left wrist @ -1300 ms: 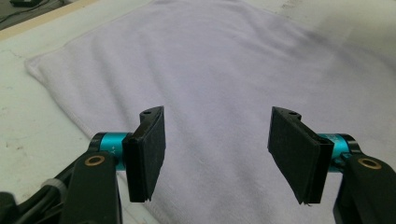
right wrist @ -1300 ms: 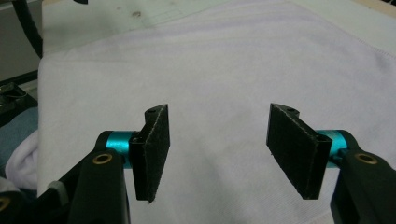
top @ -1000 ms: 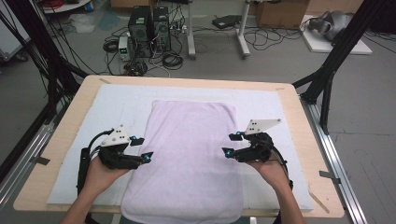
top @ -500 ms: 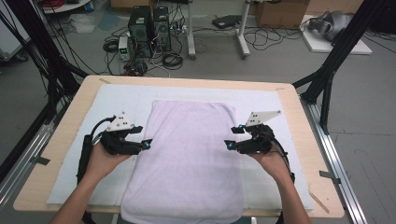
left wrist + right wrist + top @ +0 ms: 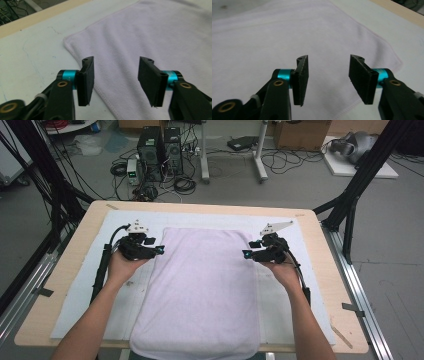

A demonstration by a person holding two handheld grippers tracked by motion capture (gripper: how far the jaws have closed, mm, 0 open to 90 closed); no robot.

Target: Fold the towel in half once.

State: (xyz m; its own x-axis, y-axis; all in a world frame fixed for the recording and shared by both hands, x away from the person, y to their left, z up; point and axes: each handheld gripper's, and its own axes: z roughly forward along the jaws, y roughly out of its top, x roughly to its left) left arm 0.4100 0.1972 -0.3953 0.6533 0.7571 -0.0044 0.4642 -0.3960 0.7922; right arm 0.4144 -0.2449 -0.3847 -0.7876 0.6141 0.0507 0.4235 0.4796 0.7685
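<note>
A pale lilac towel (image 5: 200,285) lies flat on the white mat, its near end hanging over the table's front edge. My left gripper (image 5: 161,250) hovers at the towel's left edge, close to its far left corner (image 5: 67,41). My right gripper (image 5: 245,254) is at the right edge, close to the far right corner (image 5: 398,62). In the left gripper view the jaws (image 5: 117,68) straddle the towel's hem. In the right gripper view the jaws (image 5: 328,67) stand over the cloth (image 5: 262,37). Both pairs have just been closing; they stand apart and press on nothing.
A white mat (image 5: 115,285) covers most of the wooden table (image 5: 75,265). Black frame struts (image 5: 350,205) rise at both far corners. Computer towers (image 5: 160,147) and cables sit on the floor beyond the table's far edge.
Both hands have slid along the towel's sides toward the far end of the table. Both pairs of jaws stand narrower than before.
</note>
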